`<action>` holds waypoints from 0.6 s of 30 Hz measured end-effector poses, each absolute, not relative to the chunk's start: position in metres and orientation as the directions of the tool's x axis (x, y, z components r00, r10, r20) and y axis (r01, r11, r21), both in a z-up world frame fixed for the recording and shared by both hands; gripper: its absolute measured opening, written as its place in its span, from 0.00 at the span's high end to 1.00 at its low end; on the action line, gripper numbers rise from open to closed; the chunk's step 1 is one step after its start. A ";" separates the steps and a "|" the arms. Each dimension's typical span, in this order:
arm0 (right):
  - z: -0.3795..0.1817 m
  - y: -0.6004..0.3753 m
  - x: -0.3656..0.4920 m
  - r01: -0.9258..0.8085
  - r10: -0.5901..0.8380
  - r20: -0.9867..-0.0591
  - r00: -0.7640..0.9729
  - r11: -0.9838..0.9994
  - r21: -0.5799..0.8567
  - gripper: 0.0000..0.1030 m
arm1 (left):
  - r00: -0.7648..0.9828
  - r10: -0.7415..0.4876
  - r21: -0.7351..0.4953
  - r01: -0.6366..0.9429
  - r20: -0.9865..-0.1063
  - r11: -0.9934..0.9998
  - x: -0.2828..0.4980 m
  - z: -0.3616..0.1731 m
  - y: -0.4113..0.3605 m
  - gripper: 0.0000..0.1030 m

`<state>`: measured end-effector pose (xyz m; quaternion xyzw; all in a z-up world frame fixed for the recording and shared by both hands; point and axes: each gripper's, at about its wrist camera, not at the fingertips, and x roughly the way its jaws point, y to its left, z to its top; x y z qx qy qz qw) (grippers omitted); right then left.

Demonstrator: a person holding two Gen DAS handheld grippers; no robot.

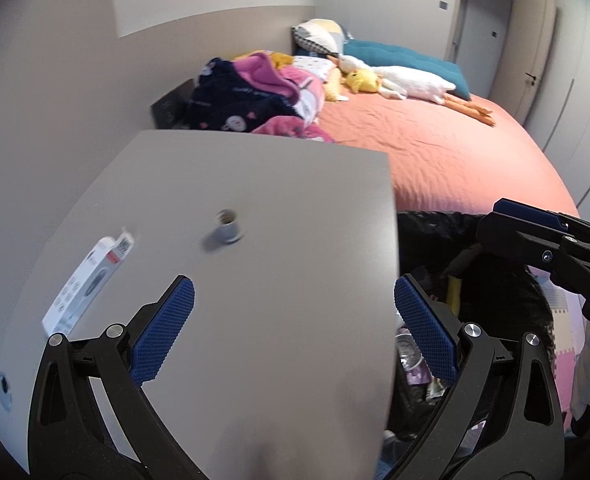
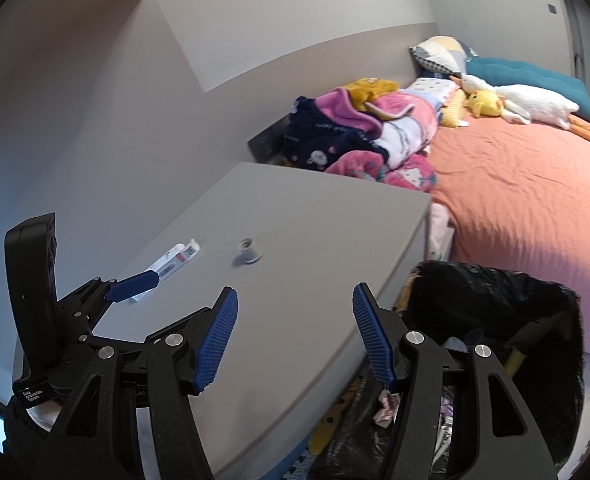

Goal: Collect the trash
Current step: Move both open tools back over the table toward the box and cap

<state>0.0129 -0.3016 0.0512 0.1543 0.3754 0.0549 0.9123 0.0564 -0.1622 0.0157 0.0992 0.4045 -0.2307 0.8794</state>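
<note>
Item 1. Grey table [image 1: 255, 280]: standing against the wall, its far edge meeting a heap of blankets [image 1: 255, 96] on the bed [image 1: 435, 152].

Item 2. White carton [image 1: 83, 284]: lying flat near the table's left edge, its end flap gaping open toward the far edge. In the right wrist view the carton [image 2: 171, 262] is lying just beyond the tip of the left gripper.

Item 3. Small grey cap [image 1: 226, 230]: standing upright, open end up, toward the middle of the table, right of the carton and well apart from it; somewhat blurred. The cap [image 2: 249, 251] is lying ahead of both tools, touched by neither.

Item 4. Left gripper [image 1: 295, 328]: hovering over the table's near right part, fingers spread wide, nothing between them; the carton is lying forward and to its left, the cap ahead.

Item 5. Right gripper [image 2: 295, 336]: hanging over the table's near right corner, fingers likewise parted and gripping nothing.

Item 6. Black trash bag [image 2: 495, 304]: gaping open just beside the table's right edge, between table and bed, already holding assorted scraps.

Item 7. Plush goose [image 1: 407, 80]: lying near the head of the bed, beside a yellow plush toy [image 1: 361, 80].
</note>
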 end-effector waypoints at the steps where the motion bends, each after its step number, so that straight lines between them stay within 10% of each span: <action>1: 0.050 -0.297 0.016 0.008 0.223 -0.670 0.708 0.946 0.324 0.41 | 0.569 -0.320 -0.011 0.479 -0.758 0.878 0.057 0.015 -0.158 0.06; 18: 0.023 -0.242 0.057 -0.062 0.270 -0.730 0.628 0.952 0.299 0.41 | 0.589 -0.258 -0.033 0.365 -0.766 0.931 0.074 0.003 -0.093 0.06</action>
